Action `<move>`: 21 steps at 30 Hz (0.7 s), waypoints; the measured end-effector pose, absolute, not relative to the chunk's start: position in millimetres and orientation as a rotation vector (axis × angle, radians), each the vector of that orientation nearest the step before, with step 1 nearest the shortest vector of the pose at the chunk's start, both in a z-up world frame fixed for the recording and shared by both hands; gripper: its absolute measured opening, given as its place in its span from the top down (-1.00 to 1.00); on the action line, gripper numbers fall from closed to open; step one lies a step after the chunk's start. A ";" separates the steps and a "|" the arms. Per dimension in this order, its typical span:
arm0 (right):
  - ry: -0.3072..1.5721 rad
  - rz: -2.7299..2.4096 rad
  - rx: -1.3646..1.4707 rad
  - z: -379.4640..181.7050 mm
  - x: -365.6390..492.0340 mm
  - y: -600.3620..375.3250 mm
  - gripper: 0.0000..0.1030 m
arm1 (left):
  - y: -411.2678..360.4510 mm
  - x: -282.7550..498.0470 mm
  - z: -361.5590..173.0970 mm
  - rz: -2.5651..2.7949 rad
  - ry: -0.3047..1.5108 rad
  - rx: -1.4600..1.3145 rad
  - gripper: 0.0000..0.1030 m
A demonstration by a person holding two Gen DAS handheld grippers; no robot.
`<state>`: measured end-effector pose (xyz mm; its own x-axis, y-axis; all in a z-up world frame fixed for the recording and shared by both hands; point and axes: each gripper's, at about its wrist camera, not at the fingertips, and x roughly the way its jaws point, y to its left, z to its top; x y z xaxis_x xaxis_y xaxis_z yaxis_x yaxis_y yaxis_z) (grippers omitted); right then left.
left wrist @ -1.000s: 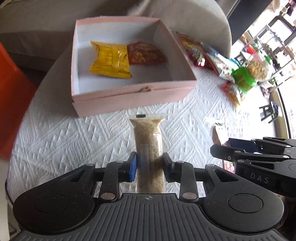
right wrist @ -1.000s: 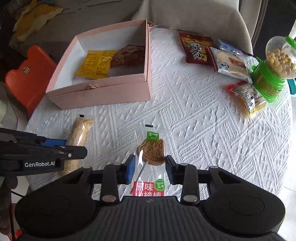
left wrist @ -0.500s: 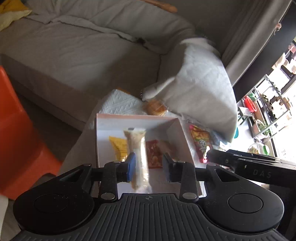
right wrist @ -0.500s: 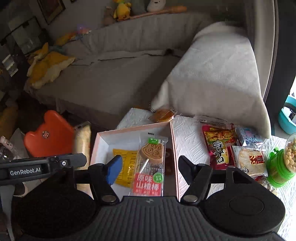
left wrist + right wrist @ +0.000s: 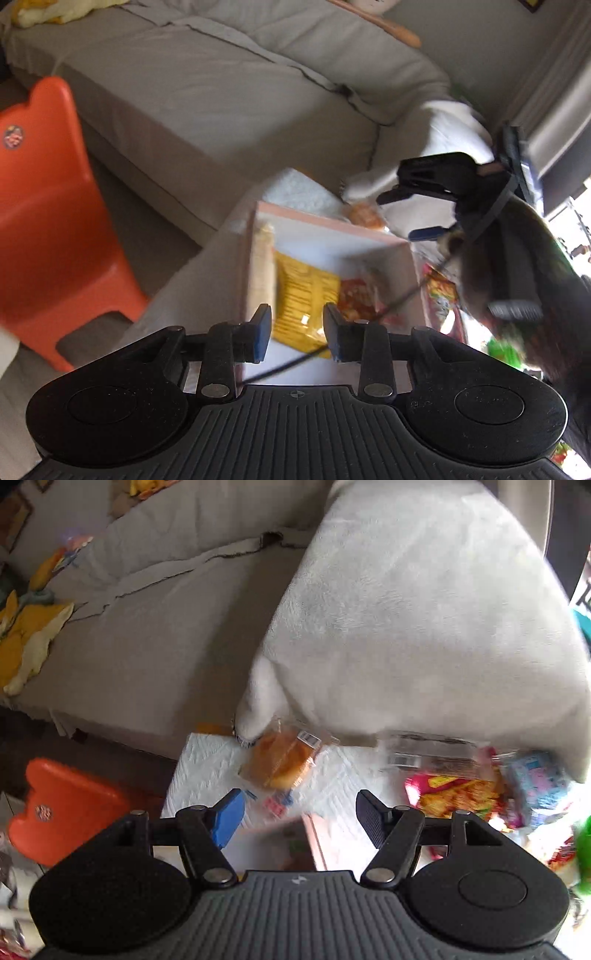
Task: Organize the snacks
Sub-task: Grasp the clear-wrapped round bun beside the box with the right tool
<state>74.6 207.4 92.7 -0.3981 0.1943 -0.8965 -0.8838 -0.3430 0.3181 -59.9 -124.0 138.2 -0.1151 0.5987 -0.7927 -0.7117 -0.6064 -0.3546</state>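
My left gripper (image 5: pixel 297 332) is open and empty above the pink box (image 5: pixel 332 223). The beige grain-stick packet (image 5: pixel 263 266) lies along the box's left wall, beside a yellow packet (image 5: pixel 306 295) and a red packet (image 5: pixel 356 299). My right gripper (image 5: pixel 299 818) is open and empty over the box's far corner (image 5: pixel 308 834); it also shows in the left wrist view (image 5: pixel 417 206). The lollipop packet is not clearly visible. A wrapped orange bun (image 5: pixel 280 762) lies on the white tablecloth (image 5: pixel 207 760) just ahead of the right gripper.
An orange plastic chair (image 5: pixel 48 221) stands left of the table. A grey sofa (image 5: pixel 203 92) with a white blanket (image 5: pixel 424 609) lies behind. Several snack packets (image 5: pixel 458 794) and a green container (image 5: pixel 583 853) sit at the table's right.
The left gripper opened and let go of the grain-stick packet, which now lies in the box. The right gripper opened wider, released the lollipop packet and moved forward over the box's far corner.
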 end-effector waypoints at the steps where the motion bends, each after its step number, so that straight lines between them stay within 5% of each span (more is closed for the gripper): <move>1: 1.153 1.781 -1.047 79.9 59.3 220.3 -0.31 | -126.4 -62.4 138.8 1.861 0.138 -1.245 0.32; 4: 1.265 1.667 -1.085 49.2 30.8 242.1 -0.31 | -135.7 -67.4 140.1 1.898 0.130 -1.266 0.32; 5: 1.278 1.622 -1.123 39.5 22.7 246.3 -0.48 | -138.3 -67.7 141.4 1.912 0.135 -1.271 0.32; 7: 1.205 1.622 -1.166 32.7 9.0 244.0 -0.52 | -142.6 -67.6 143.5 1.920 0.126 -1.272 0.32; 10: 0.904 1.773 -1.265 49.7 -8.7 223.2 0.01 | -144.5 -66.2 149.0 1.910 0.114 -1.265 0.32; 12: 0.748 1.887 -1.215 72.8 -1.7 203.9 0.55 | -142.5 -65.3 155.1 1.897 0.117 -1.247 0.32; 15: 0.662 2.044 -1.132 108.3 31.3 171.7 0.79 | -139.1 -61.1 165.4 1.874 0.114 -1.213 0.32; 21: 0.768 2.053 -1.137 119.1 102.8 137.2 0.81 | -131.7 -49.9 174.5 1.844 0.099 -1.140 0.32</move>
